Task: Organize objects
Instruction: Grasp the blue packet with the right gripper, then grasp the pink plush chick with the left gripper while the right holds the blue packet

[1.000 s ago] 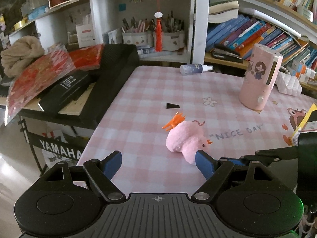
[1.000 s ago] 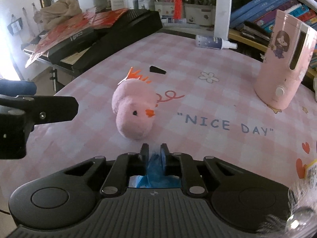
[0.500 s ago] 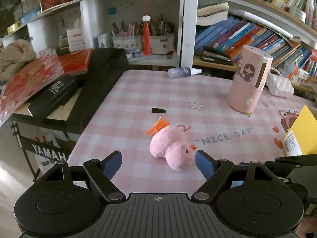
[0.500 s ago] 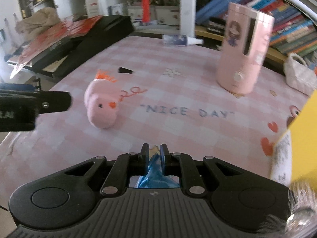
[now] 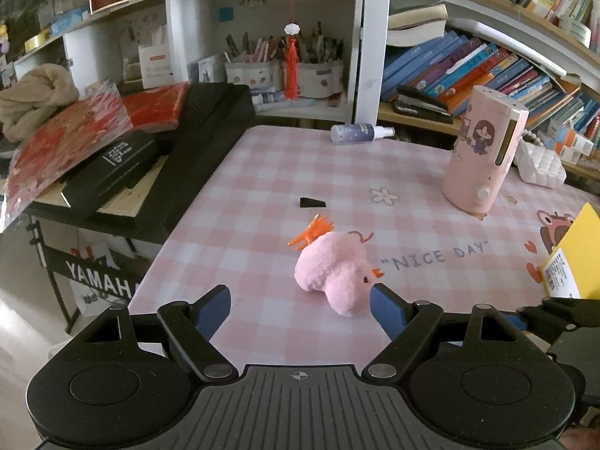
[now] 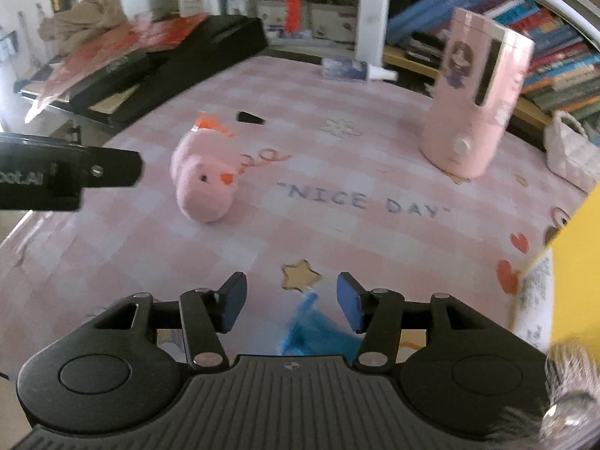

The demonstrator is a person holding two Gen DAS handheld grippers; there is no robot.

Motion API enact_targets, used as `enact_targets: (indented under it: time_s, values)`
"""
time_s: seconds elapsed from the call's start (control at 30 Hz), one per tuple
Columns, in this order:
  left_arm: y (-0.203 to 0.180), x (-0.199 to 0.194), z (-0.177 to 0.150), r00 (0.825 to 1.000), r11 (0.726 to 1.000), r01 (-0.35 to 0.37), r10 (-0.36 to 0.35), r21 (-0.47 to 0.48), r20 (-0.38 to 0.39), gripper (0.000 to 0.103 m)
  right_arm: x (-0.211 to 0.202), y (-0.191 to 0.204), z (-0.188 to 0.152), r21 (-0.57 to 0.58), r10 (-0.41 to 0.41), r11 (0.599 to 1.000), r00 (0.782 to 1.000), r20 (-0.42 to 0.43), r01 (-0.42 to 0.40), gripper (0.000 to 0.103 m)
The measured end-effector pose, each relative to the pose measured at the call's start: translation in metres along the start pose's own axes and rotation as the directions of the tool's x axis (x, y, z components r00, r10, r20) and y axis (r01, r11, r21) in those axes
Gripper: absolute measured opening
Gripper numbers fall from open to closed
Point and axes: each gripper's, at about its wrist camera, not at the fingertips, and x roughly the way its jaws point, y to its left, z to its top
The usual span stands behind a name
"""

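A pink plush chick (image 5: 333, 275) with an orange crest lies on the pink checked tablecloth (image 5: 262, 187); it also shows in the right wrist view (image 6: 204, 180). My left gripper (image 5: 300, 309) is open and empty, just short of the chick, whose head sits near the right fingertip. My right gripper (image 6: 291, 302) is open. A blue fuzzy object (image 6: 315, 337) lies between and below its fingers, loose from the pads. A yellow box (image 5: 573, 258) stands at the right edge.
A pink humidifier (image 5: 483, 153) stands at the back right, beside a white basket (image 5: 540, 167). A spray bottle (image 5: 360, 133) lies at the far edge. A small black wedge (image 5: 311, 201) lies mid-table. A black keyboard (image 5: 195, 150) with red packets flanks the left. Bookshelves stand behind.
My right gripper has opened and let go of the blue fuzzy object, and has drawn back to the right. My left gripper stays open and has shifted slightly relative to the chick.
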Motion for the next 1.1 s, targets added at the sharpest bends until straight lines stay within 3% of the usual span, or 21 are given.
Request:
enact_targets:
  time_s: [0.2,0.37,0.43,0.53,0.7,0.87,1.0,1.1]
  values:
    - [-0.003,0.008,-0.001,1.000,1.000,0.012,-0.012,-0.010,-0.014,0.083,-0.008,-0.010,-0.018,0.015,0.011,1.000,0.997,-0.072,-0.010,0.051]
    - [-0.013,0.019,0.002,0.998,0.999,0.048,-0.049,-0.010,-0.028,0.083,-0.012,-0.015,-0.021,-0.011,0.020,1.000,0.997,-0.070,-0.021,0.055]
    - [-0.018,0.023,0.003,0.998,0.998,0.056,-0.056,-0.002,-0.031,0.083,-0.011,-0.015,-0.022,-0.023,0.024,0.999,0.997,-0.078,-0.026,0.051]
    - [-0.023,0.031,0.006,0.997,0.998,0.064,-0.064,-0.005,-0.039,0.083,-0.012,-0.015,-0.021,-0.040,0.042,0.998,0.997,-0.066,-0.045,0.027]
    - [-0.028,0.049,0.012,0.996,0.997,0.063,-0.065,-0.040,-0.060,0.083,-0.012,-0.015,-0.018,-0.062,0.057,0.996,0.997,-0.048,-0.060,0.026]
    - [-0.023,0.078,0.018,0.992,0.995,0.019,-0.031,-0.102,-0.118,0.083,-0.014,-0.016,-0.016,-0.072,0.055,0.996,0.998,-0.024,-0.057,0.026]
    - [-0.016,0.094,0.019,0.990,0.986,-0.014,-0.010,-0.167,-0.141,0.078,-0.014,-0.017,-0.016,-0.069,0.049,0.996,0.999,-0.022,-0.050,0.025]
    - [-0.014,0.102,0.019,0.987,0.985,-0.006,-0.021,-0.173,-0.158,0.066,-0.014,-0.018,-0.017,-0.057,0.041,0.997,0.999,-0.021,-0.043,0.025]
